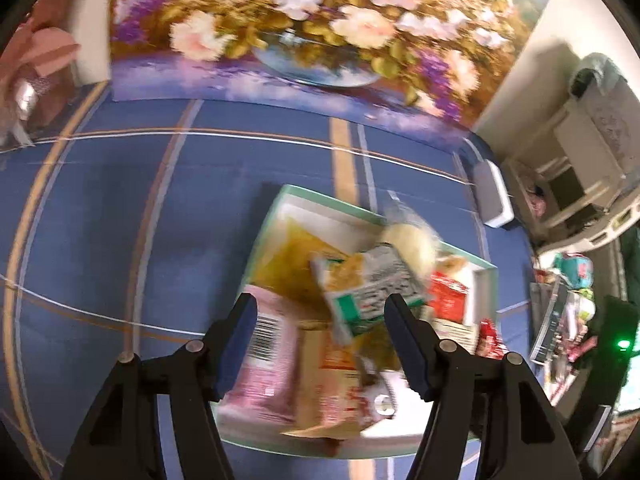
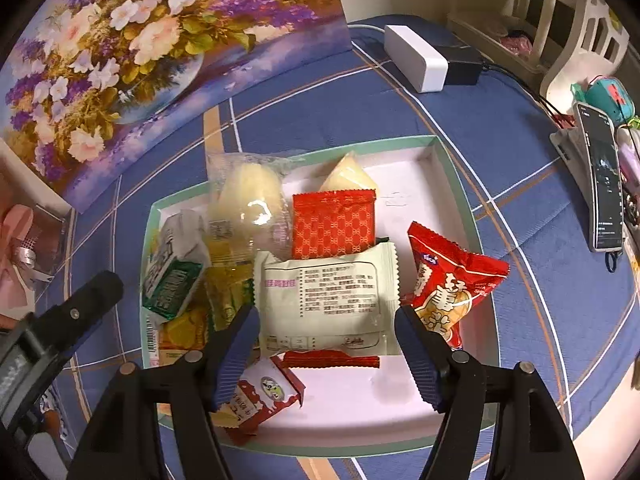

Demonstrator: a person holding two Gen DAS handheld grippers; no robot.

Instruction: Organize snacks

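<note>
A shallow green-rimmed white box (image 2: 448, 160) on the blue plaid cloth holds several snack packs. In the right wrist view they include a pale green packet (image 2: 326, 300), a red patterned sachet (image 2: 334, 224), a red peanut bag (image 2: 448, 280) on the right rim, a clear pack of pale buns (image 2: 248, 196) and a green-and-white pack (image 2: 172, 276). My right gripper (image 2: 326, 340) is open above the pale green packet, empty. My left gripper (image 1: 318, 328) is open over the box's (image 1: 320, 196) left part, above a pink packet (image 1: 268, 360) and the green-and-white pack (image 1: 368, 284); the view is blurred. The left gripper also shows in the right wrist view (image 2: 80, 304).
A flower painting (image 2: 140, 60) leans at the back of the table. A white box (image 2: 416, 58) with a black adapter (image 2: 462, 64) lies back right. A phone on a stand (image 2: 604, 176) is at the right edge. A pink-ribboned gift box (image 2: 24, 256) sits left.
</note>
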